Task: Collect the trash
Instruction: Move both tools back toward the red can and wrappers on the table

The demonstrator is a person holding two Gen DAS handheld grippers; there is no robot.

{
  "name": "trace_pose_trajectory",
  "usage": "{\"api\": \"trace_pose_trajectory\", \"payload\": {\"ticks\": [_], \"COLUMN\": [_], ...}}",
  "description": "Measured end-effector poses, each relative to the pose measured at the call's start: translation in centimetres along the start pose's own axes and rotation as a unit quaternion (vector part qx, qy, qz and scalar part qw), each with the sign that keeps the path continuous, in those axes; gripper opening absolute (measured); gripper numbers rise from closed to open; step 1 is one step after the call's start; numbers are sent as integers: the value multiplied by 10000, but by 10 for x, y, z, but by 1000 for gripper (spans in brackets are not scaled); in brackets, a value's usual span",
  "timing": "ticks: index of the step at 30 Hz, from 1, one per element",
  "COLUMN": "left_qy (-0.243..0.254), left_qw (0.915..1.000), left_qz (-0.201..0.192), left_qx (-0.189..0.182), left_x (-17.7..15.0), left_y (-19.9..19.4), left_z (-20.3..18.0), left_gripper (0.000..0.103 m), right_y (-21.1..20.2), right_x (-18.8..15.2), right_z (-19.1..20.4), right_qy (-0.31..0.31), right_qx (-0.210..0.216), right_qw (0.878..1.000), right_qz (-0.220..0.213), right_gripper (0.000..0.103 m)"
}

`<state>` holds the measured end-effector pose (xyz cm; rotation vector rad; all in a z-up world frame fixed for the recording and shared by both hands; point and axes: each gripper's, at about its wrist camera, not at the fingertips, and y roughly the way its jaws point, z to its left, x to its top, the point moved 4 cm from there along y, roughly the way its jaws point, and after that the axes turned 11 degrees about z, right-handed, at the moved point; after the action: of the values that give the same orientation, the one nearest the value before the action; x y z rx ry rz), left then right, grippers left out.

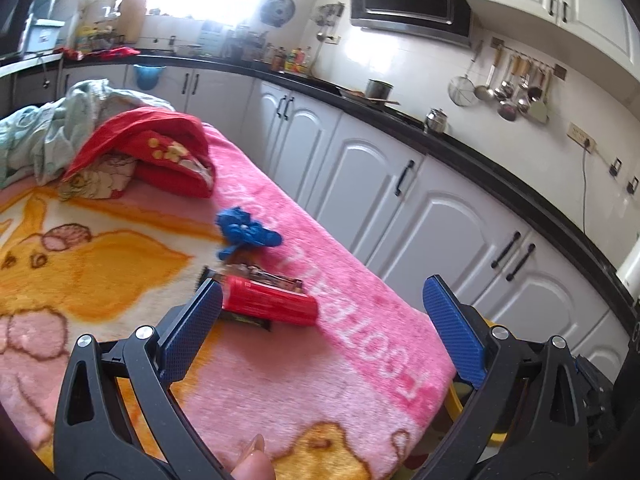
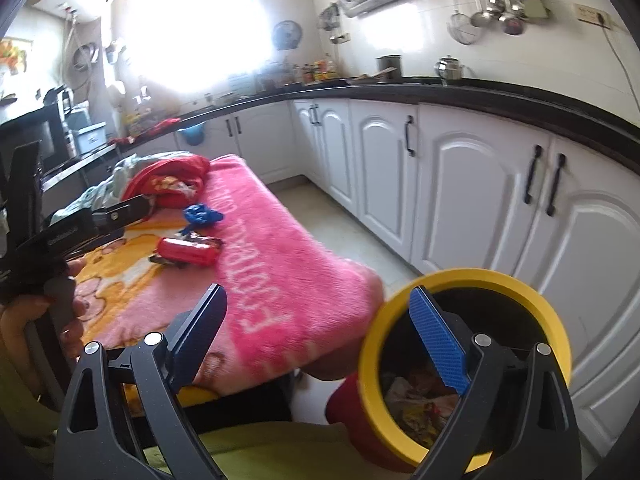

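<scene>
A red wrapper (image 1: pixel 270 301) lies on dark wrappers (image 1: pixel 264 276) on the pink and orange blanket (image 1: pixel 320 360), with a crumpled blue piece (image 1: pixel 246 232) just beyond. My left gripper (image 1: pixel 322 322) is open and empty, its left finger close beside the red wrapper. The right wrist view shows the same trash: the red wrapper (image 2: pixel 186 251) and the blue piece (image 2: pixel 200 214). My right gripper (image 2: pixel 320 328) is open and empty, over the blanket's near corner, its right finger above a red bin with a yellow rim (image 2: pixel 400 308) that holds trash. The left gripper's body (image 2: pixel 80 232) shows at left.
A red cloth heap (image 1: pixel 156 148) and pale green cloth (image 1: pixel 48 128) lie at the blanket's far end. White kitchen cabinets (image 1: pixel 400 184) under a black counter (image 1: pixel 460 148) run along the right. A strip of floor (image 2: pixel 340 220) separates them from the blanket.
</scene>
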<state>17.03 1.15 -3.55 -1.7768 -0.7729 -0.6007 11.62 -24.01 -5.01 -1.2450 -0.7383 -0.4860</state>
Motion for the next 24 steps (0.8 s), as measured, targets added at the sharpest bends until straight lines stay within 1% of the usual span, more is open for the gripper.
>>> {"api": "trace_pose_trajectory", "payload": {"ticks": [9,11,15,17,18,20,22,24], "left_qy": [-601,-760,-1008,-1124,-1200,-1310,-1352,-1398], "left_qw": [9979,9966,9944,9932,9923,9908,9899,9889], "left_qz": [-65,-42,47,118,167,278,406,508], "left_qx": [248,309,306,285,267,200,130,31], "left_x": [13,15,15,14,14,14,14,15], "left_y": [-3,-2,1,4,6,12,17,23], "left_z": [57,72,96,106,111,120,126,130], "left_gripper": [92,92,91,81,79,70,67,61], "right_y": [20,27,44,55,61,74,86,98], "right_x": [13,18,26,30,31,35,39,43], "right_z": [44,52,74,84,91,103,115,125], "right_qy": [-524,-657,-1046,-1260,-1370,-1571,-1806,-2022], "right_qx": [213,287,466,523,560,653,672,734], "right_qw": [9983,9972,9929,9898,9880,9840,9796,9746], "right_qz": [165,225,331,404,449,527,570,626], "right_gripper": [90,90,90,90,90,89,89,86]}}
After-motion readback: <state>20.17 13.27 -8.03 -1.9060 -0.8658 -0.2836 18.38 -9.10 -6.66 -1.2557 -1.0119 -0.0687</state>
